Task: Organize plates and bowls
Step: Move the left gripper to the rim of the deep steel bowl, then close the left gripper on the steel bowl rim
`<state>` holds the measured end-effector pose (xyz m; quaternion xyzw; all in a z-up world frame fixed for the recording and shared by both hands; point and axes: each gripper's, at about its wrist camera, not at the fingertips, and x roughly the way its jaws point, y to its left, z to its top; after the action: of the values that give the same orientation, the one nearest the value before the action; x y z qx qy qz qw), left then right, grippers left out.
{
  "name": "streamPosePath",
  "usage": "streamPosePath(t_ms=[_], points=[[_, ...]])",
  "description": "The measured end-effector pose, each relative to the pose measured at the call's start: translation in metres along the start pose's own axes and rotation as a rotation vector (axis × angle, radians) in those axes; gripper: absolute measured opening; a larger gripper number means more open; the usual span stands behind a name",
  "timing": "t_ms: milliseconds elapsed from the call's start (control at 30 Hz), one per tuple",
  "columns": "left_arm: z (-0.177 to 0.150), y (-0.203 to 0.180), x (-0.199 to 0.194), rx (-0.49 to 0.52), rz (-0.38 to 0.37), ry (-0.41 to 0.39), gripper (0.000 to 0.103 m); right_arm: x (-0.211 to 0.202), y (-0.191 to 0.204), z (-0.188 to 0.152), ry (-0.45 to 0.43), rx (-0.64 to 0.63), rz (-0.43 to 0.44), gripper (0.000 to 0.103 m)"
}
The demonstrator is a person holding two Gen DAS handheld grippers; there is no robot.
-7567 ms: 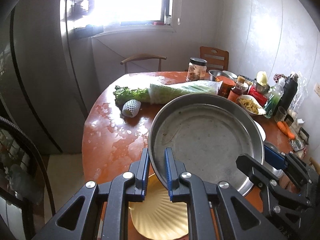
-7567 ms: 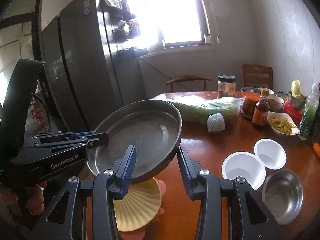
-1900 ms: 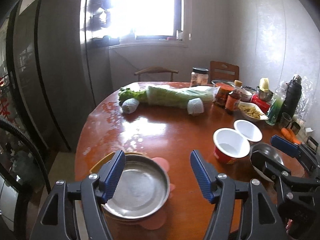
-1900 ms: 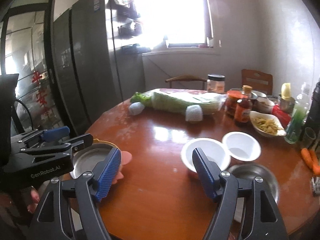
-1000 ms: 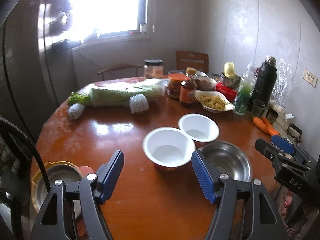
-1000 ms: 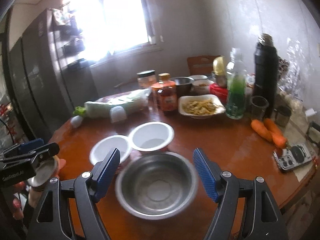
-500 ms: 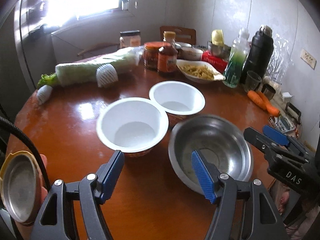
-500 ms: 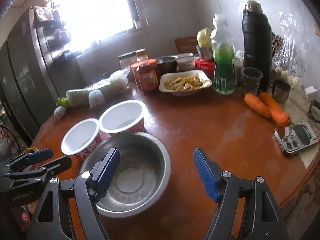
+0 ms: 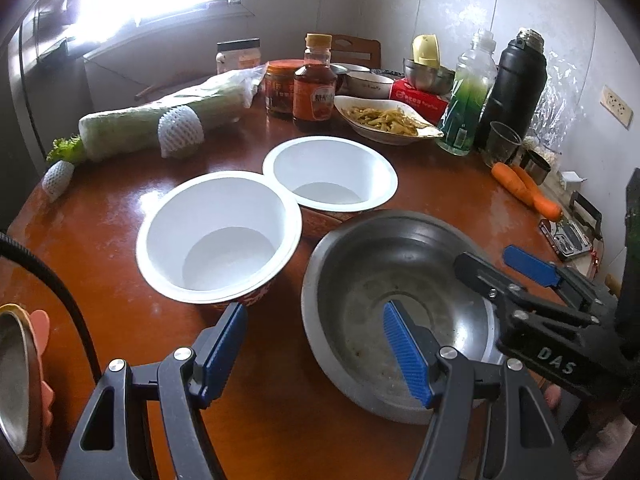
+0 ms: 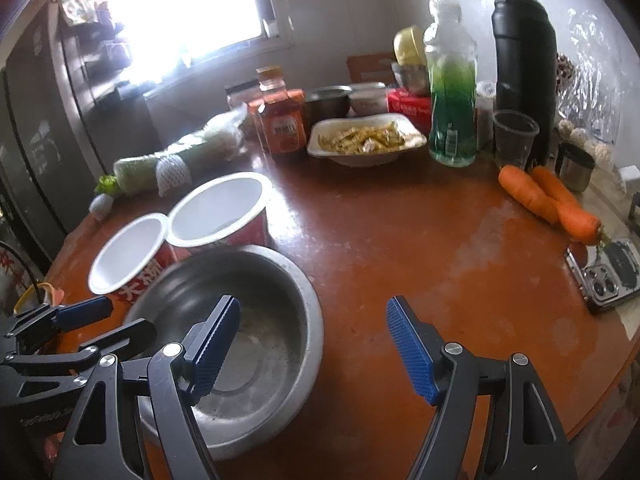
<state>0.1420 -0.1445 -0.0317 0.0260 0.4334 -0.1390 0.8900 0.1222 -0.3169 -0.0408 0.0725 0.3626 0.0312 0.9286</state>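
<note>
**Both grippers close in on the steel bowl**

The left gripper (image 9: 316, 344) and right gripper (image 10: 312, 344) both hang spread wide and empty, each with one finger dipping over the steel bowl (image 9: 384, 300). Seconds ago the left one set a metal pan (image 9: 16, 376) on the plates at the table's edge (now released), and both have since swung here, so bowls look next. Two white bowls (image 9: 218, 240) sit touching just behind. The round wooden table (image 10: 420, 240) is crowded with bottles, carrots (image 10: 548, 200) and cabbage below a bright window.
</note>
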Motion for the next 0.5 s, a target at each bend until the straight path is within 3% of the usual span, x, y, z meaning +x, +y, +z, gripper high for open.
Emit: streamPosePath(t_ms=[167, 367, 500], points=[[-0.002, 0.000, 0.007, -0.002, 0.003, 0.011, 0.070, 0.008, 0.003, -0.002, 0.016, -0.024, -0.003, 0.077], [-0.006, -0.006, 0.009, 0.018, 0.010, 0.010, 0.070, 0.012, 0.010, -0.007, 0.028, -0.050, 0.026, 0.055], [-0.008, -0.009, 0.012, 0.026, 0.005, 0.011, 0.065, 0.012, 0.015, -0.010, 0.031, -0.072, 0.024, 0.049]])
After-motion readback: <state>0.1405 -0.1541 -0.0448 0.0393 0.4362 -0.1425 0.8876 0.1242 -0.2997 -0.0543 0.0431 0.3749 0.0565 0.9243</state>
